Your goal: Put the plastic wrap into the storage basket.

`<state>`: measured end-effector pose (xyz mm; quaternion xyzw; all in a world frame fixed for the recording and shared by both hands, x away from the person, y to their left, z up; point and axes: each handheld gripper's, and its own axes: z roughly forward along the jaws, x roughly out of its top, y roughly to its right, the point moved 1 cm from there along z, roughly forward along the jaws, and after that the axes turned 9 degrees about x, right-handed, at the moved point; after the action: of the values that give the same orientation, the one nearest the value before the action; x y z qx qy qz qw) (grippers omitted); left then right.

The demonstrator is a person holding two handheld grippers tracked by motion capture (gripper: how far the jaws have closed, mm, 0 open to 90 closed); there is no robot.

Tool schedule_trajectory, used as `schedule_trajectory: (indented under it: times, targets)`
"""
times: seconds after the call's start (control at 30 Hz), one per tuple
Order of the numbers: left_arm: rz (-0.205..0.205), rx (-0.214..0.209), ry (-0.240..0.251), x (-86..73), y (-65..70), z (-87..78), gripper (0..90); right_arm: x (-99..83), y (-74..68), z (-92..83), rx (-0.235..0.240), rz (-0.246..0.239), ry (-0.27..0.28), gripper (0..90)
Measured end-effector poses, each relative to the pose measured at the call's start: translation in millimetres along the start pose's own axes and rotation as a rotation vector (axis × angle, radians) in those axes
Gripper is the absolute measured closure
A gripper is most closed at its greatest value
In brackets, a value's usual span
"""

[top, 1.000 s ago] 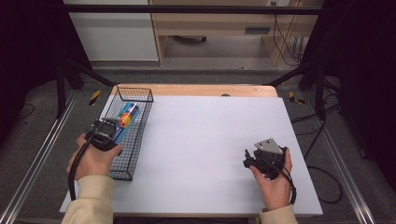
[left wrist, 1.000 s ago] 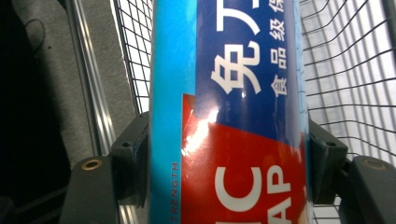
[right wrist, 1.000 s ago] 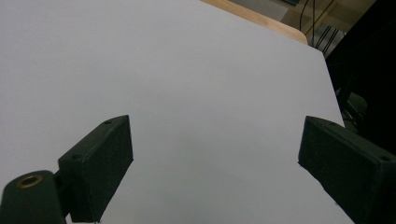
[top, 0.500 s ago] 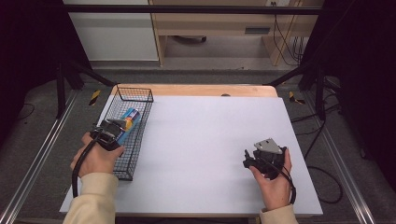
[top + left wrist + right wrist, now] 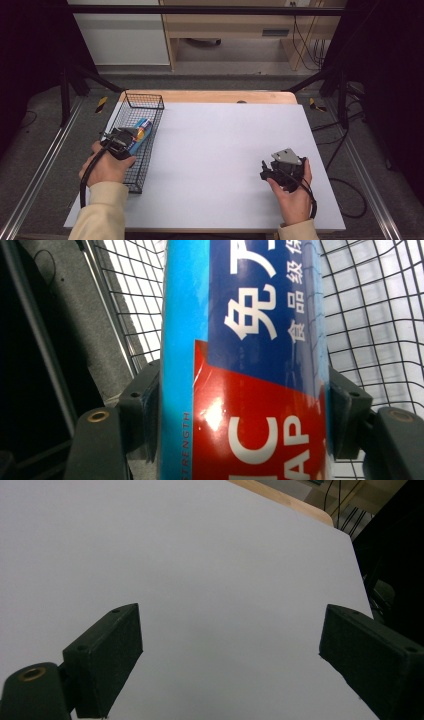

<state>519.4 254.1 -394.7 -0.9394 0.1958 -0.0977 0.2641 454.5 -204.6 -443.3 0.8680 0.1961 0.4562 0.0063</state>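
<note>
Left gripper (image 5: 131, 140) grips a blue box (image 5: 140, 131) inside the wire basket (image 5: 145, 165); right gripper (image 5: 266, 172) far right of basket.

My left gripper (image 5: 121, 141), black with a trailing cable, reaches over the black wire basket's (image 5: 150, 148) near half, its jaws clamped on a blue-and-red printed tube (image 5: 250, 365). My right gripper (image 5: 276, 171), black with a grey three-cornered plate, rests well right of that basket, jaws spread wide with nothing between them. Both cream sleeves enter from below.
</note>
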Motion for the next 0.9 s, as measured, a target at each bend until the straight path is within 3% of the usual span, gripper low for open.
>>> schedule_trajectory:
  times: [0.33,0.9]
  targets:
    - [-0.004,-0.007,0.004,-0.3,-0.3,1.5,32.0,0.4,-1.4,1.0,0.004,-0.004,-0.001,10.6]
    - [0.015,0.028,0.015,-1.1,3.4,-0.9,29.8,-0.2,-1.6,2.1,0.014,-0.009,-0.011,10.3]
